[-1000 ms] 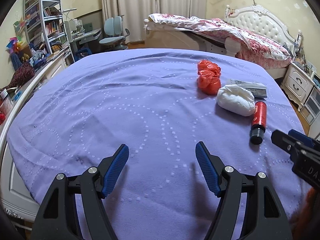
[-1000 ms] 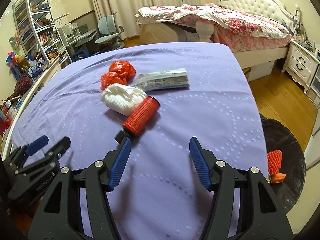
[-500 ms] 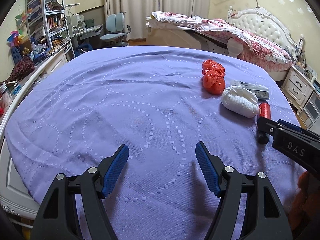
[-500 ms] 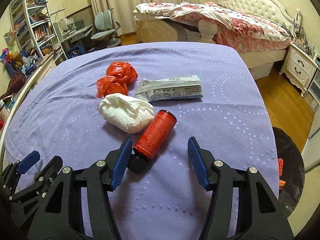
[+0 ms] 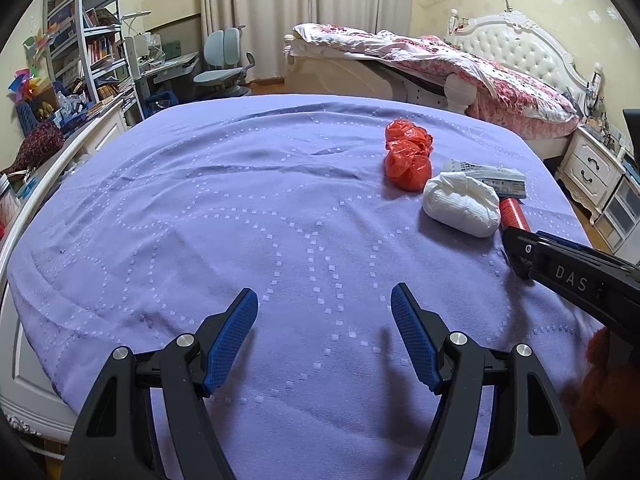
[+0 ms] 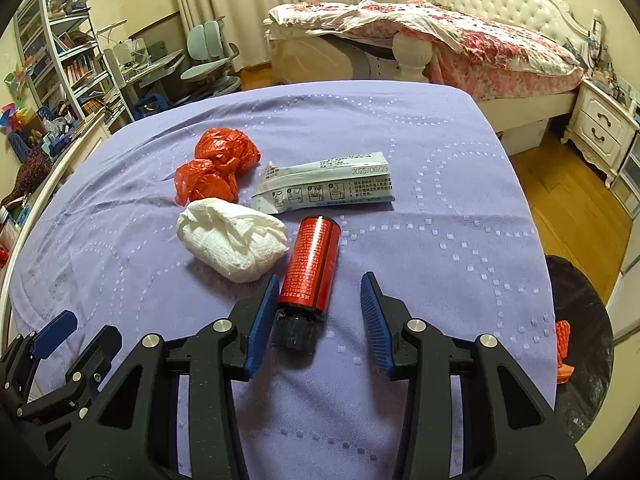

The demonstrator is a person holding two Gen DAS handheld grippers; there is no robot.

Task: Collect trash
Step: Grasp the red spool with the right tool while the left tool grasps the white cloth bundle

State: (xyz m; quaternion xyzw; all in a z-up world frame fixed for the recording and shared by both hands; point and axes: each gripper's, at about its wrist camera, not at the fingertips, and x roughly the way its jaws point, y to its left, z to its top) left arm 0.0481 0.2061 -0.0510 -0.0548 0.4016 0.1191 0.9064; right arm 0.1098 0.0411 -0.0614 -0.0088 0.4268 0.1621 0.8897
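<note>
A red bottle (image 6: 310,264) with a black cap lies on the purple bedspread (image 6: 440,240). Its cap end sits between the jaws of my right gripper (image 6: 320,312), which are closing. The left pad is against the bottle's lower side and the right pad stands a gap away. Beside the bottle lie a white paper wad (image 6: 232,238), a white printed packet (image 6: 328,188) and crumpled red plastic bags (image 6: 216,170). My left gripper (image 5: 324,320) hovers open over bare bedspread with nothing between its fingers. In the left wrist view, the bottle (image 5: 514,216) shows just beyond the right gripper (image 5: 520,248).
A black bin bag (image 6: 580,320) stands open off the bed's right edge, with an orange-red item (image 6: 562,340) inside. A second bed with floral covers (image 6: 480,40) is behind. Shelves, a desk and a chair (image 5: 224,64) fill the far left. A white nightstand (image 6: 600,128) is right.
My right gripper has moved forward until the red bottle's cap end lies between its jaws, and the jaws have narrowed. The left gripper has stayed open and nearly still.
</note>
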